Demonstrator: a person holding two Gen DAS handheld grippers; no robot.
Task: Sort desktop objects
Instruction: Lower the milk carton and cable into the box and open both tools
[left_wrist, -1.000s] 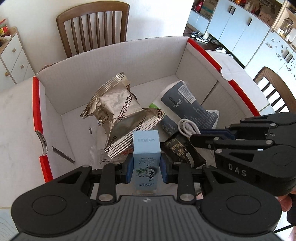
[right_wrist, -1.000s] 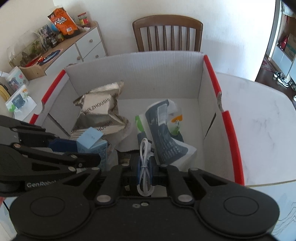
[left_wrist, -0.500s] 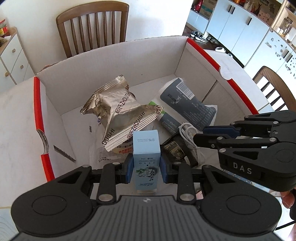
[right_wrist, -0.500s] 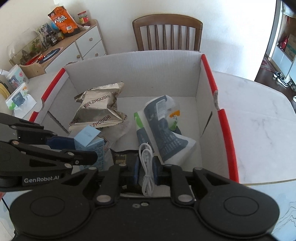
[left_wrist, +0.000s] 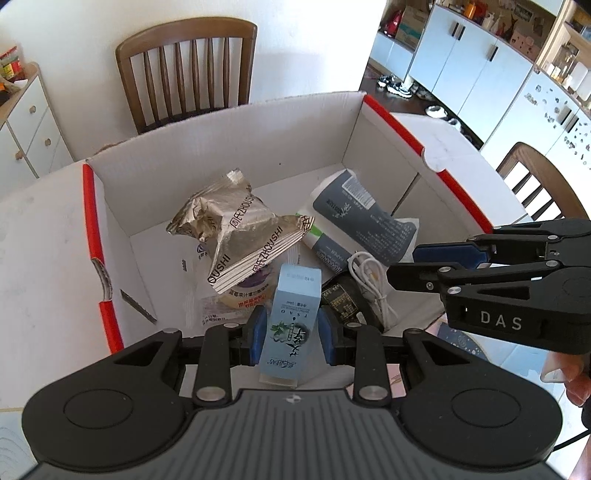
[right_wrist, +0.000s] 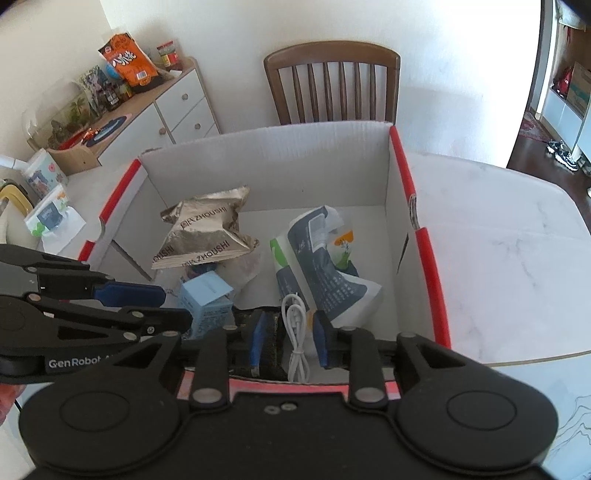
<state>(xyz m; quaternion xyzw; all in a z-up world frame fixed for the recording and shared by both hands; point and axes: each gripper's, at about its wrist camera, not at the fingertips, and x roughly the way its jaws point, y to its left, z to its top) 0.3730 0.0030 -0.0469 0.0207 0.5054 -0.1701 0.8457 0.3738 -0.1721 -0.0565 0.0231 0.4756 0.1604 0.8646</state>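
Blue carton, left wrist view: blue carton (left_wrist: 291, 317) is standing tilted between the blue pads of the left gripper (left_wrist: 291, 332), gaps showing on both sides, above the near edge of the cardboard box (left_wrist: 229, 144).
Left gripper: it is spread apart, no longer clamping the carton.
Box contents: foil snack bag (left_wrist: 236, 236) is lying toward the left wall; grey pouch (left_wrist: 365, 218) is leaning toward the right wall; white cable (left_wrist: 371, 280) is lying on a black item (left_wrist: 343, 299) near the front edge.
Right gripper, same view: right gripper (left_wrist: 402, 264) is hovering over the box's right front corner.
Right wrist view: right gripper (right_wrist: 290, 336) is standing parted around the white cable (right_wrist: 295, 332), pads apart from it.
Carton, right wrist view: blue carton (right_wrist: 207, 299) is sitting beside the left gripper (right_wrist: 173, 306), in front of the foil snack bag (right_wrist: 203, 232).
Table: white marble table (right_wrist: 498, 266) is carrying the cardboard box (right_wrist: 266, 166).
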